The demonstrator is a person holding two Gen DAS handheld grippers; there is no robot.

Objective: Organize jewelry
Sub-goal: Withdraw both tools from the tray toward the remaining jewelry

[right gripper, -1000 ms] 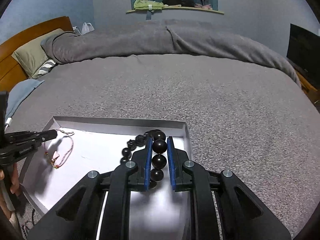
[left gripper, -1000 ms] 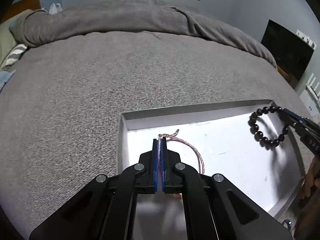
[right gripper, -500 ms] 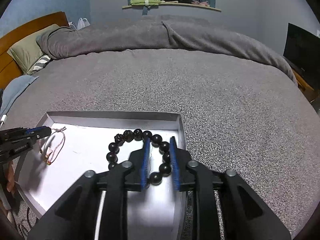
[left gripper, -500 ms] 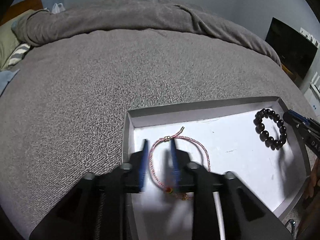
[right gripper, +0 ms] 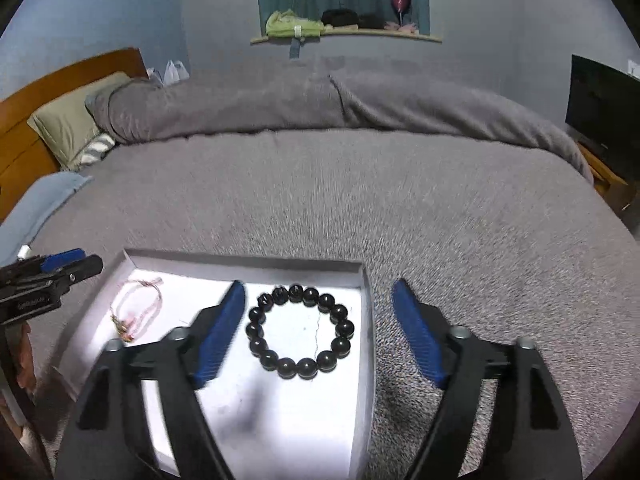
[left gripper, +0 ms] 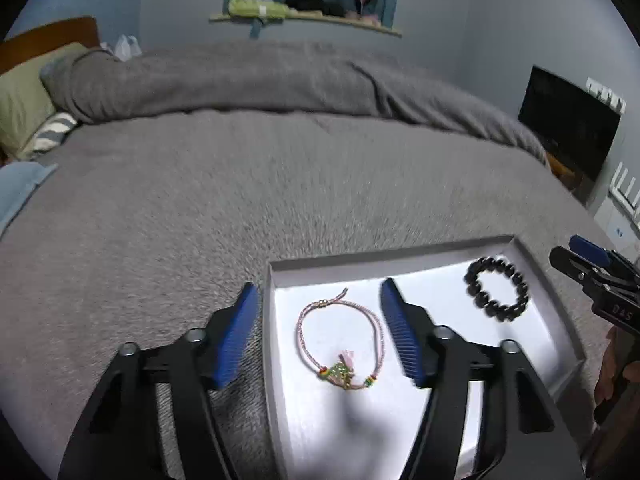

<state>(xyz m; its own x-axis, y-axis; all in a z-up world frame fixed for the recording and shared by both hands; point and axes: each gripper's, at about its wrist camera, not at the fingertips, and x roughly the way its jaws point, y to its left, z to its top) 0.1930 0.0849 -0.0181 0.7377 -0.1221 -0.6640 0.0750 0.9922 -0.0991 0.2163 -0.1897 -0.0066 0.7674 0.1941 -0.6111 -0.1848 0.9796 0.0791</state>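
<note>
1. Tray (left gripper: 400, 266): shallow white box with grey walls, resting on the near part of a bed covered by a grey blanket (left gripper: 240, 168).
2. Cord bracelet (left gripper: 340, 340): pink woven loop with a small charm, lying flat in the tray's left half.
3. Bead bracelet (right gripper: 301, 331): ring of black beads, lying flat in the tray's right half, well apart from the cord bracelet.
4. Left tongs (left gripper: 318, 330): jaws have just been opening and stand wide; the cord bracelet lies between the blue pads, touching neither.
5. Right tongs (right gripper: 320, 328): jaws have just been opening and stand wide, empty; the bead bracelet lies between them, untouched.
</note>
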